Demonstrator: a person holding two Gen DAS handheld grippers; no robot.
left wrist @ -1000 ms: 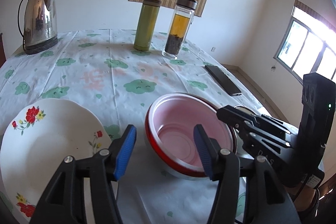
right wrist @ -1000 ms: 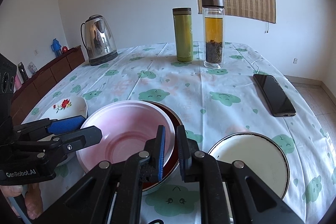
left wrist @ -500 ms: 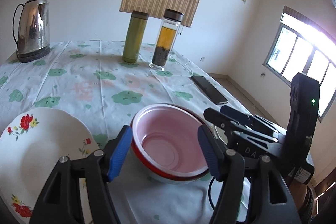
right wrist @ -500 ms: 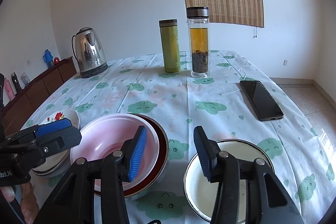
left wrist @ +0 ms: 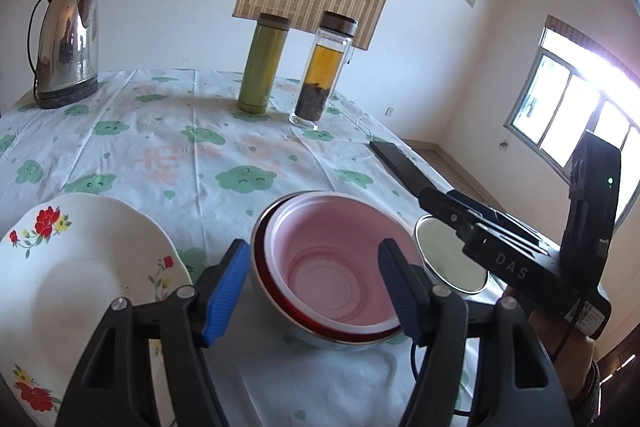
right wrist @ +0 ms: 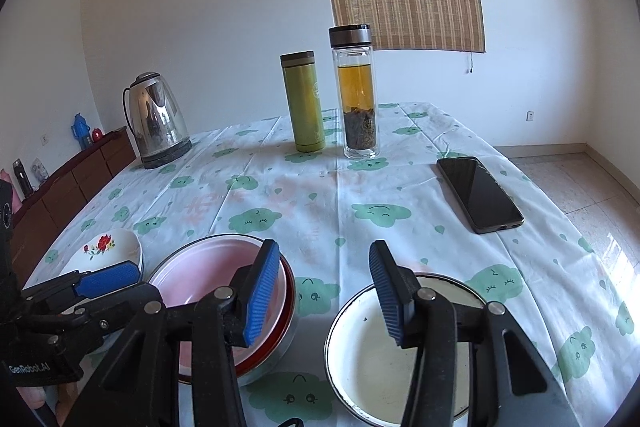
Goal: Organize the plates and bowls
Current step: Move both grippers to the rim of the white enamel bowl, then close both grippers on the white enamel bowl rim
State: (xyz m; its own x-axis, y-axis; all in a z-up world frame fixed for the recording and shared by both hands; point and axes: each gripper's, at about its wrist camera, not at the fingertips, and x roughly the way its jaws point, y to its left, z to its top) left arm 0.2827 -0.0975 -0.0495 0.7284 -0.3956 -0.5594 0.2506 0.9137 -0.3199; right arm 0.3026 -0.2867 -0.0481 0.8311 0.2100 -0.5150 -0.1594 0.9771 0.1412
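Observation:
A pink bowl sits nested in a red-lined steel bowl on the cloud-print tablecloth. My left gripper hangs open just above it, its blue pads either side of the near rim and not touching. To the left lies a white plate with red flowers. My right gripper is open too: its left pad is over the pink bowl, its right pad over a white enamel bowl. Nothing is between its pads.
A steel kettle stands at the back left. Farther right are a green flask and a glass tea bottle. A black phone lies near the table's right edge. A wooden sideboard runs along the left wall.
My right gripper, shut at the pink bowl's rim a second ago, has opened and drawn back a little. The left gripper's jaws have spread wider around the bowl.

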